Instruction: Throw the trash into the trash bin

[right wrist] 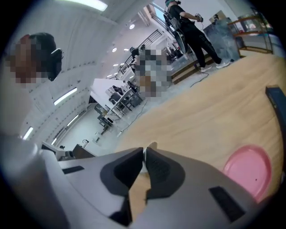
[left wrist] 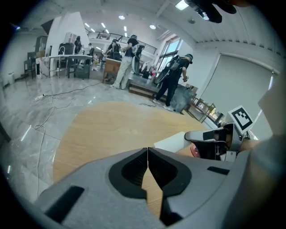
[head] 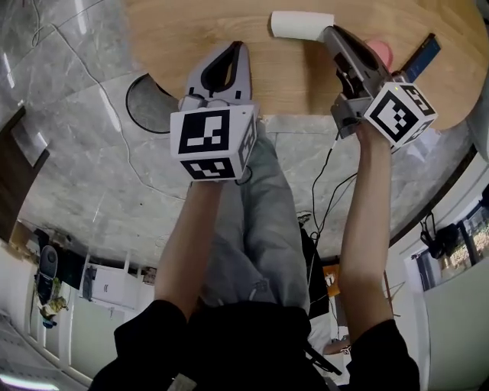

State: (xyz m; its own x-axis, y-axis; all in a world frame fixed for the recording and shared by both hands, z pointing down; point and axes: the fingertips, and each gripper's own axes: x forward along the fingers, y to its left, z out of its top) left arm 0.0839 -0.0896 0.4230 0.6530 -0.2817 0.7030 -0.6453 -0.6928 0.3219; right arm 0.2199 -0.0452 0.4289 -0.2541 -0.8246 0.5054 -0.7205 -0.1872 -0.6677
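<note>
Wood table: right gripper pinching white paper

Right gripper jaws are closed onto a thin edge of the white paper, which sits over the far part of the table. Left gripper jaws meet with nothing between them, above bare wood. A pink disc lies near the right gripper.

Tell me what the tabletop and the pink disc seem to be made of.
Tabletop: likely wood or wood-look laminate, pale and matte, with faint grain showing.
Pink disc: probably plastic, smooth, even colour with a soft sheen.
</note>
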